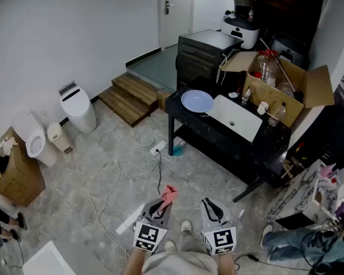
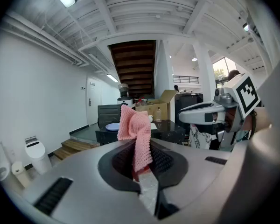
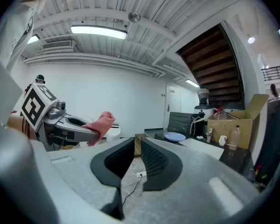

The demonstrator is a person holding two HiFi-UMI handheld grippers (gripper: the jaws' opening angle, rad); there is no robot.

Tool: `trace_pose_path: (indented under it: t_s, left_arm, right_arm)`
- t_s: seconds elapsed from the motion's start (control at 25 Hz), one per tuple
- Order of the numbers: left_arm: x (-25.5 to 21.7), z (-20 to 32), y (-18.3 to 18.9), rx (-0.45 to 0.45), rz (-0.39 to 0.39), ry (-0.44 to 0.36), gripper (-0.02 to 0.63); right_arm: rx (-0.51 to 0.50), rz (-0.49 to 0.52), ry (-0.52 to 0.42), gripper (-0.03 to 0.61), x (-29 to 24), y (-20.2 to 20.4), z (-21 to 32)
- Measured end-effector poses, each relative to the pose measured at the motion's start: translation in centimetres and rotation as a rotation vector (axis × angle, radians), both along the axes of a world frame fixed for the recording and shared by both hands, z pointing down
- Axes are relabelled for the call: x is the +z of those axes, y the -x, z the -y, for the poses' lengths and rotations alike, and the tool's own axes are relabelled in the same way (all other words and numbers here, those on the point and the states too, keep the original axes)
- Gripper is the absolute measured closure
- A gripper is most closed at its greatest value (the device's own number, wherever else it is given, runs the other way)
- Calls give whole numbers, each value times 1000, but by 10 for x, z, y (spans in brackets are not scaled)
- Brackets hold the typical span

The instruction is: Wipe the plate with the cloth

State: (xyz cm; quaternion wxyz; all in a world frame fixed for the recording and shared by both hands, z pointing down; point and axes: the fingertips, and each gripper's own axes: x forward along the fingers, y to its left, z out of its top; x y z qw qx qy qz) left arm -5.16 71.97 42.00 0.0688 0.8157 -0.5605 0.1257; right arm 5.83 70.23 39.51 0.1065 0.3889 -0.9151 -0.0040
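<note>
A pale blue plate lies on the left end of a black table, far ahead of both grippers. It shows small in the left gripper view as the plate and in the right gripper view as the plate. My left gripper is shut on a pink knitted cloth, which sticks up from the jaws as the cloth. My right gripper hangs beside it, its jaws a narrow gap apart with nothing between them.
A white sink basin sits right of the plate, and an open cardboard box with bottles stands behind it. Cables trail over the floor before the table. Wooden steps, a white bin and a toilet stand left.
</note>
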Motion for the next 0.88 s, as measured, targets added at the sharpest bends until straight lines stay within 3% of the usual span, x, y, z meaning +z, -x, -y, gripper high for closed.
trace_pose_path:
  t_s: [0.4, 0.88]
  left_arm:
    - [-9, 13, -5, 13, -3, -31, 580]
    - [-9, 111, -10, -34, 17, -37, 580]
  right_arm:
    - [40, 30, -14, 531, -7, -5, 9]
    - [17, 49, 12, 531, 0, -12, 111]
